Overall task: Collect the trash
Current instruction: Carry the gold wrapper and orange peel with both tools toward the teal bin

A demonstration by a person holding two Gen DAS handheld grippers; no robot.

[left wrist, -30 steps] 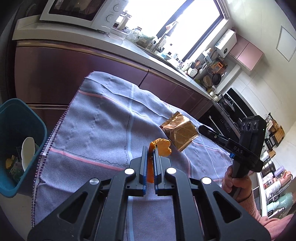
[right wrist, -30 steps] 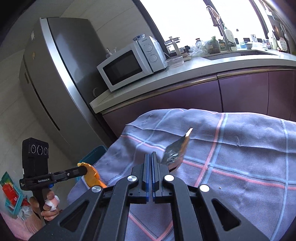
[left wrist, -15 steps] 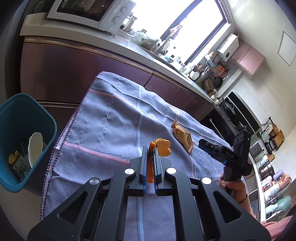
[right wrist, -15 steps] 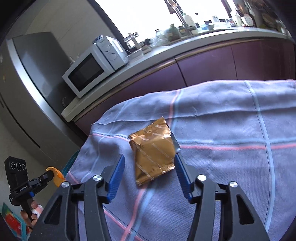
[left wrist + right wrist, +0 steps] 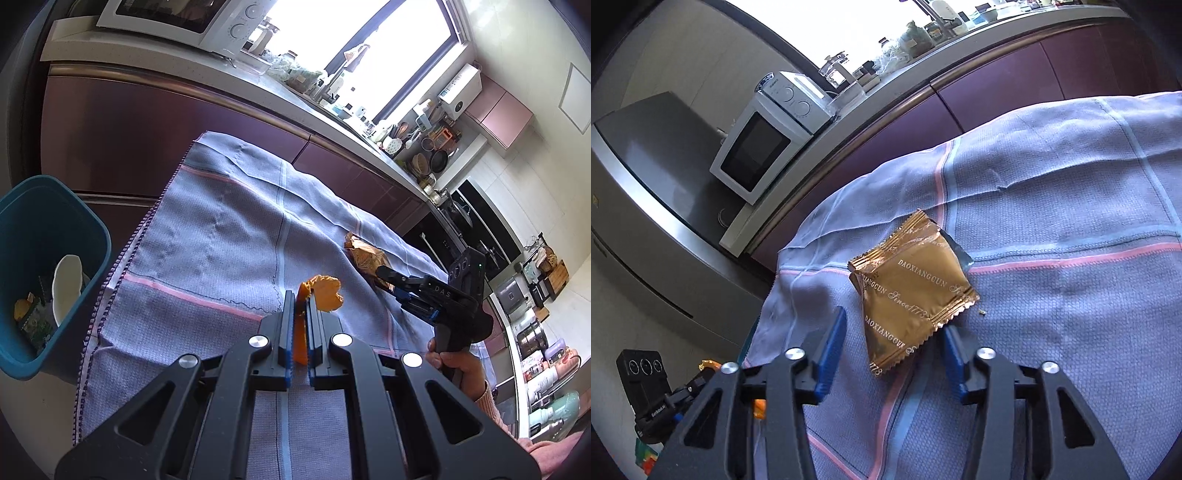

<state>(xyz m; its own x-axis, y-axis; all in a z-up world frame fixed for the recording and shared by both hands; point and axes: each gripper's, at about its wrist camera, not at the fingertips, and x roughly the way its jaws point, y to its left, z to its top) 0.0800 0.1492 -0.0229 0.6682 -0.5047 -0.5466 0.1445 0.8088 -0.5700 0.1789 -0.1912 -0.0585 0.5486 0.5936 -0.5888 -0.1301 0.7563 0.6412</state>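
An orange scrap [image 5: 320,293] is kept clenched in the left tongs [image 5: 299,314] over the cloth-covered desk [image 5: 207,236], near the blue bin [image 5: 92,236], while the gold wrapper [image 5: 912,288], lying flat, is straddled untouched by the right tongs [image 5: 892,339], just closing.

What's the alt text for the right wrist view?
An open right gripper with blue-padded fingers straddles the near end of a gold foil snack wrapper lying on a grey-blue checked tablecloth, its jaws having just been closing. Behind stand a white microwave oven and a steel fridge.
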